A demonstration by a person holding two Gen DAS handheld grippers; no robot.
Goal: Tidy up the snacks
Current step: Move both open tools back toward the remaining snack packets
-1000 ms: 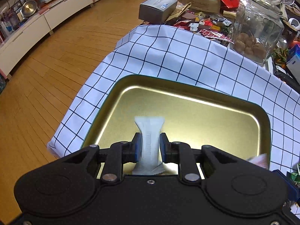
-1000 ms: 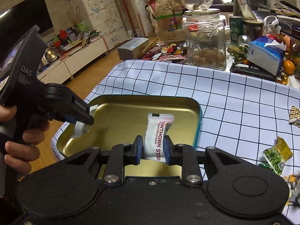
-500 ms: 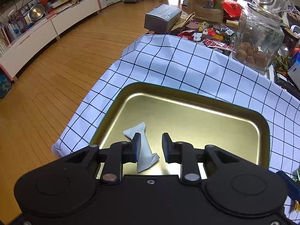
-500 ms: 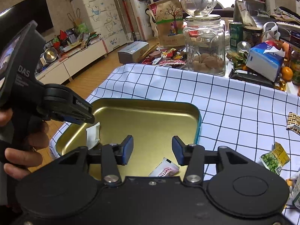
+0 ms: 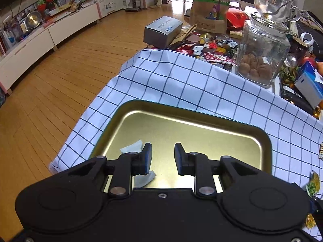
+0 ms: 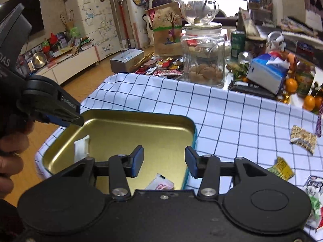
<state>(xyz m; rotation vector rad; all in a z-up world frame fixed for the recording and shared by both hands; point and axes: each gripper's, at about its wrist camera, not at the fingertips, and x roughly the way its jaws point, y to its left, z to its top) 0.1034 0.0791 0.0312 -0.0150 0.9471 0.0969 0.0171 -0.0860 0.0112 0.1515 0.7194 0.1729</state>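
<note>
Open gold tray (image 5: 201, 137) middle; glass jar (image 5: 262, 54) beyond

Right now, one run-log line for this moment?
left gripper: open, empty | right gripper: open, empty | white packet, red-print packet: in gold tray

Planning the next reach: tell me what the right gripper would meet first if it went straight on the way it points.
Most likely the bare gold floor of the tray, which fills the gap ahead of the open right gripper. The pink-and-white snack packet lies nearer, below that line; depth is uncertain.
</note>
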